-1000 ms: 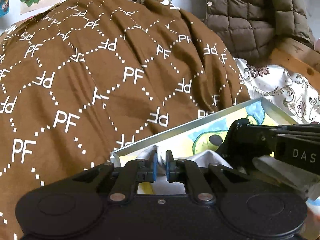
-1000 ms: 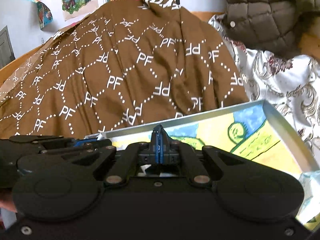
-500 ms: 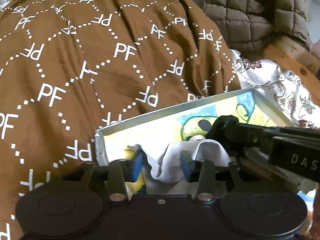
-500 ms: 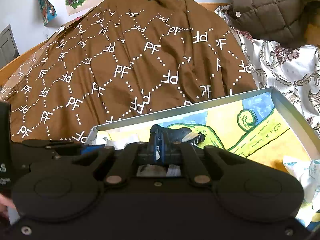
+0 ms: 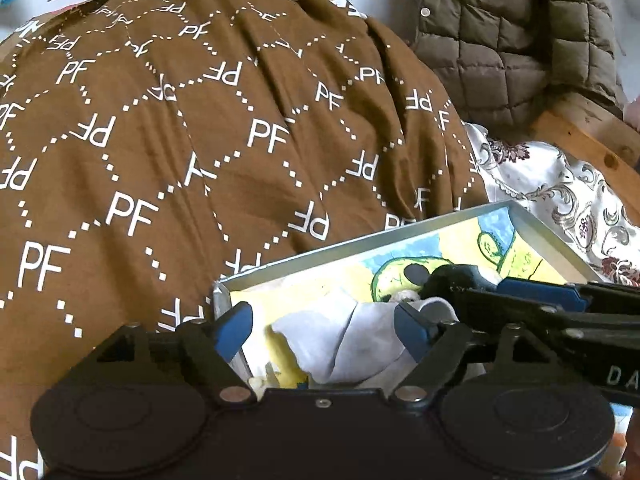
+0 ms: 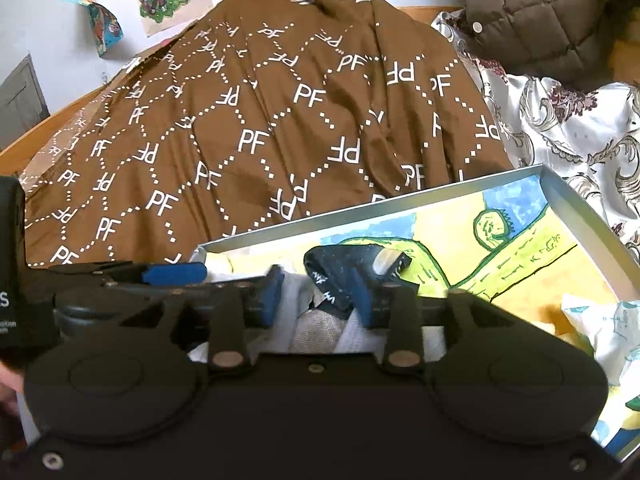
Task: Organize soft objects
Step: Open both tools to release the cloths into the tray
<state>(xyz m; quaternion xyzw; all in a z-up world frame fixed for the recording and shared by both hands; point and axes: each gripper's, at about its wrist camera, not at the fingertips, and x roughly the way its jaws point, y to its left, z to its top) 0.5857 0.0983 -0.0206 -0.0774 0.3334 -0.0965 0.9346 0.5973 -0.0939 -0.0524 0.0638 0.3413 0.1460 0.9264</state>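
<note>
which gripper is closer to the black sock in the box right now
Right. The right gripper has the black sock just off its fingertips, jaws opening and not pressing it. The left gripper sits further left over the white cloth, jaws also opening.

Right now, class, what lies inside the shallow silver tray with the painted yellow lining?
Inside the shallow silver tray: a pale grey cloth, a black sock and crumpled white printed fabric. The grippers' black bodies cover the tray's near part.
</note>
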